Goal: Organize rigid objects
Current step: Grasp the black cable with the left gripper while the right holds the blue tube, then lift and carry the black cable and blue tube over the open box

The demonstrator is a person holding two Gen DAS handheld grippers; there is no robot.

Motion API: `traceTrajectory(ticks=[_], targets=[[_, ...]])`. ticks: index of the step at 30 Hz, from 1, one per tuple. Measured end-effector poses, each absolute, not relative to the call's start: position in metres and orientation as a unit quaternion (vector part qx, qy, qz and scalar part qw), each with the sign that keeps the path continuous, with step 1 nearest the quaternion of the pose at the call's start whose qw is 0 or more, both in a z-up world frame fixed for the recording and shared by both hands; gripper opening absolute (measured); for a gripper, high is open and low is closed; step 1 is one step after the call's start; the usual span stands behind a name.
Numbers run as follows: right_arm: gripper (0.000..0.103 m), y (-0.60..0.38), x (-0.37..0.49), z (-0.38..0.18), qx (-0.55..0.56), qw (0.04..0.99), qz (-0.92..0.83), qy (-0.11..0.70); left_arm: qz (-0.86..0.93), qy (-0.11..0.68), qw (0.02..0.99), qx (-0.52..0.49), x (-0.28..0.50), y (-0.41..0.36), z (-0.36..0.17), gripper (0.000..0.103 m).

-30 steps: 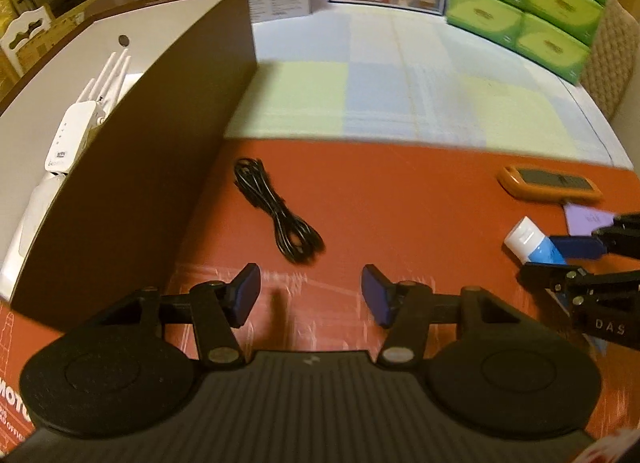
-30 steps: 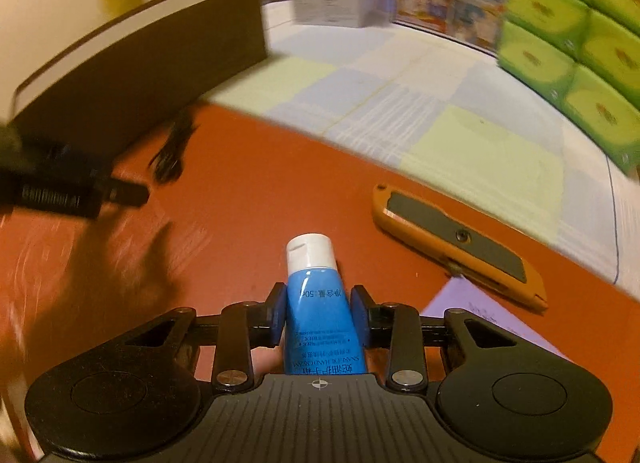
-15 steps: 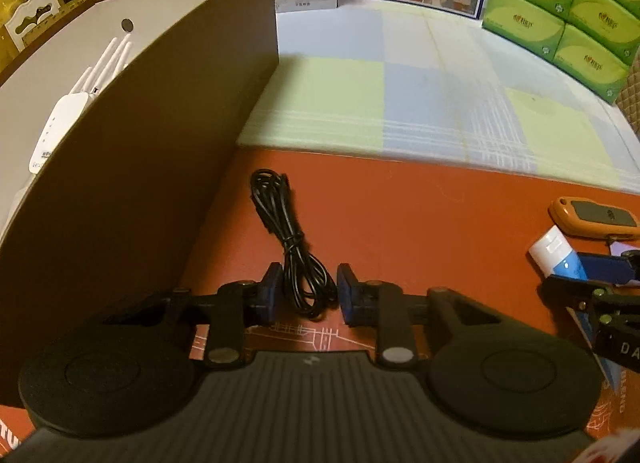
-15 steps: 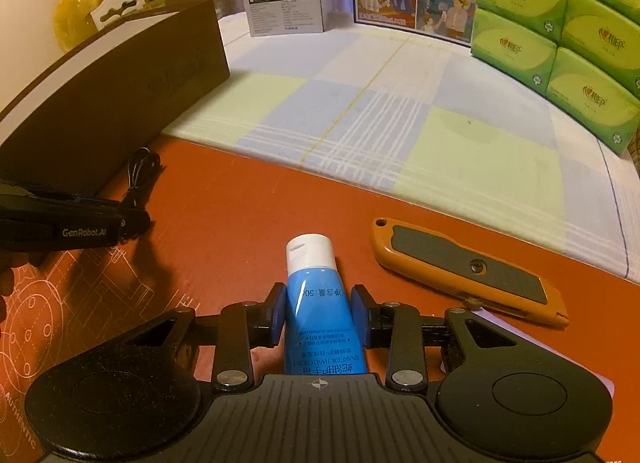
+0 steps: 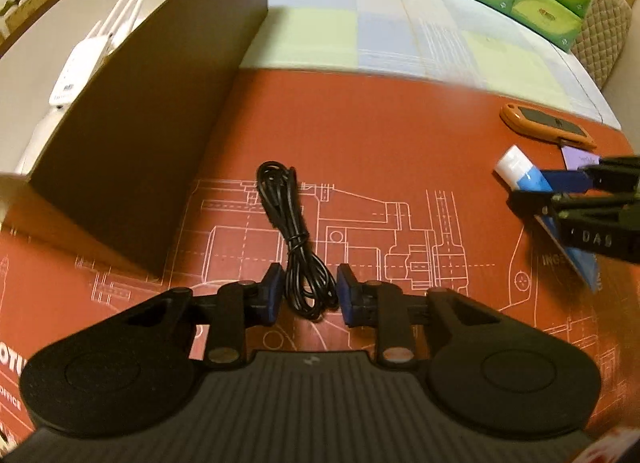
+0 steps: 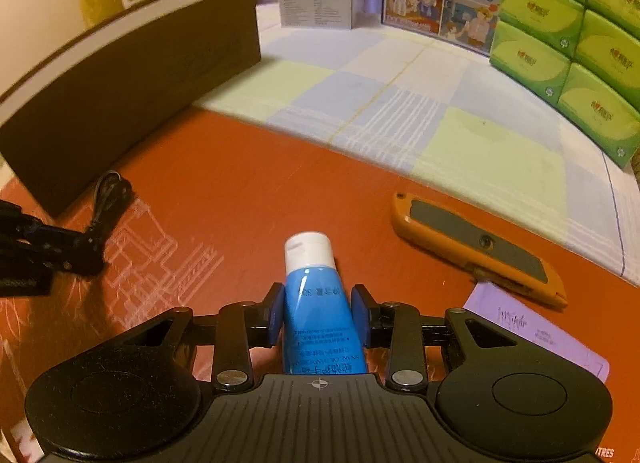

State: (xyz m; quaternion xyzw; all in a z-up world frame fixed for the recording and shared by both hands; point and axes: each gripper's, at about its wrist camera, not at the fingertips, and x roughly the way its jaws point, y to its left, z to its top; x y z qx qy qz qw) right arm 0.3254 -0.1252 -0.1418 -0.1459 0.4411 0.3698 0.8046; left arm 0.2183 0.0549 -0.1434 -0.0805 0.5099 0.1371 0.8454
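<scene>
Left wrist view: your left tool [image 5: 306, 295] tilts steeply down over the red surface [image 5: 400, 135]. The bundled black cable [image 5: 294, 239] lies on the mat with its near loops between the blue pads [image 5: 272, 295]; the jaws are opening, narrow, and a gap shows on each side of the loops. Brown box [image 5: 132, 143] stands just left, with a white router [image 5: 88, 59] inside.

Right wrist view: your right tool [image 6: 318, 315] also points steeply down, clamped narrow on the blue tube [image 6: 320, 319], white cap forward. Orange utility knife [image 6: 476, 247] lies to the right, beside a purple card [image 6: 540, 331]. Your left tool shows at the left edge by the cable.
</scene>
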Motion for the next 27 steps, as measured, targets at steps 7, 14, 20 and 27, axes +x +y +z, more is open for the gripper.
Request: traceTrajectory(ticks=[7,14,20,27], targets=[[0.033,-0.124,0.321,-0.144,-0.161,0.807,0.371,0.43,0.159,0.504,0.843,-0.096,0.235,0.065,-0.146,0.034],[0.033,-0.122,0.317,-0.144,-0.163,0.81,0.366,0.429,0.156,0.501,0.847,-0.08,0.239,0.062,-0.146,0.011],[0.032,-0.125,0.315,-0.142,-0.159,0.809,0.361,0.435,0.147,0.501,0.849,-0.082,0.234,0.061,-0.144,0.011],[0.031,-0.137,0.313,-0.134,-0.122,0.812,0.352,0.449,0.139,0.491,0.856,-0.077,0.228,0.06,-0.139,0.011]])
